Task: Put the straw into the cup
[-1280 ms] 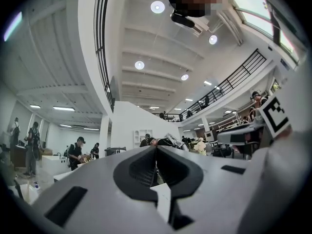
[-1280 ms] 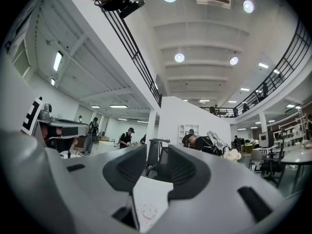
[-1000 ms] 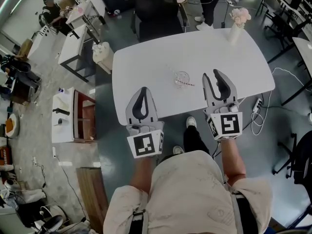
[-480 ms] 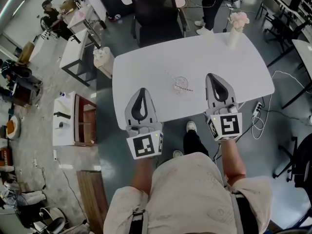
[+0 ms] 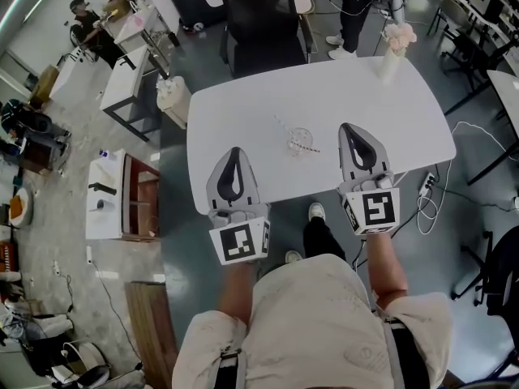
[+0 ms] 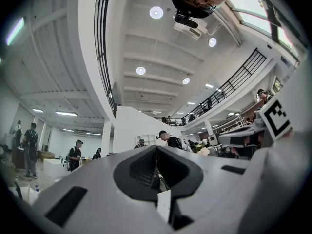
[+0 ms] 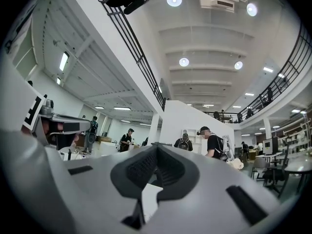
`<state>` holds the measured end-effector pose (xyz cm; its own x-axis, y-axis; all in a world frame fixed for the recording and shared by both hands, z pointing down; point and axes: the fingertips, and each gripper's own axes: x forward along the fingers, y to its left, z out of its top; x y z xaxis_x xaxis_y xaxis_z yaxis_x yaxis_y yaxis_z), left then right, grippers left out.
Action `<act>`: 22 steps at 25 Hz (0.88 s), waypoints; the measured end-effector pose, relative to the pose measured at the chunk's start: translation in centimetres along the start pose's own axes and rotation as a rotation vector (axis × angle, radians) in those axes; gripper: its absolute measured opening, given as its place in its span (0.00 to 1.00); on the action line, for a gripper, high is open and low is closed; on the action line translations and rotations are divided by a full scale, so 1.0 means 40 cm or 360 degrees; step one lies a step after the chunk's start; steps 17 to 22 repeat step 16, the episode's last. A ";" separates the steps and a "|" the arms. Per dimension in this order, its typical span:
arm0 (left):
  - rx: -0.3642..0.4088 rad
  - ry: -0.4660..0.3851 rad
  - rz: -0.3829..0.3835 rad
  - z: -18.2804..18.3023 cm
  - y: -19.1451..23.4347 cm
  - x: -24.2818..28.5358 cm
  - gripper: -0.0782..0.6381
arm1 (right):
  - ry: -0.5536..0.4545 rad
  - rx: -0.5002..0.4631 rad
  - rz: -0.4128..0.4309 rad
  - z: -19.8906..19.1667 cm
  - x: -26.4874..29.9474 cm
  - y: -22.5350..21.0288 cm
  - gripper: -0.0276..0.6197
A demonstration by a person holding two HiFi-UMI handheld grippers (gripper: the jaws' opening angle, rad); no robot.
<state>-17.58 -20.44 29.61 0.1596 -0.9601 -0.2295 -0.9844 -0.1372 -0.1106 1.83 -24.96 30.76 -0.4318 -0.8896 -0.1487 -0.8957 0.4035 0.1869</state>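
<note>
A clear glass cup stands mid-table on the white table. A red-and-white striped straw lies at the cup's near side; I cannot tell whether it touches the glass. My left gripper hovers over the table's near edge, left of the cup, shut and empty. My right gripper is to the right of the cup, also shut with nothing in it. In the left gripper view the left gripper shows its jaws meeting; the right gripper does the same in the right gripper view. Both those views point up at the hall, with cup and straw out of sight.
A pale vase of flowers stands at the table's far right corner. A black chair sits beyond the far edge. A white bin is at the table's left, and cables lie on the floor at the right.
The right gripper's jaws, wide apart a second ago, have come together on nothing. Both hands stayed where they were, and the cup and straw have not moved.
</note>
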 end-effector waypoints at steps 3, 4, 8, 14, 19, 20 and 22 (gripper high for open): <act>-0.0007 -0.0003 0.0001 0.000 -0.004 -0.008 0.12 | 0.0003 -0.0007 -0.0006 0.003 -0.010 -0.004 0.05; -0.0007 -0.0003 0.0000 0.002 -0.005 -0.009 0.12 | 0.0005 -0.0009 -0.0007 0.005 -0.012 -0.005 0.05; -0.0020 0.0000 0.0001 0.000 -0.002 -0.005 0.12 | 0.0018 -0.0036 -0.0001 0.014 -0.010 0.005 0.05; -0.0039 -0.0004 0.0001 -0.004 0.003 0.009 0.12 | 0.0021 -0.0057 -0.0012 0.025 0.002 -0.003 0.05; -0.0049 -0.0002 0.0004 -0.006 0.001 0.013 0.12 | 0.0026 -0.0058 -0.0016 0.025 0.003 -0.010 0.05; -0.0049 -0.0002 0.0004 -0.006 0.001 0.013 0.12 | 0.0026 -0.0058 -0.0016 0.025 0.003 -0.010 0.05; -0.0049 -0.0002 0.0004 -0.006 0.001 0.013 0.12 | 0.0026 -0.0058 -0.0016 0.025 0.003 -0.010 0.05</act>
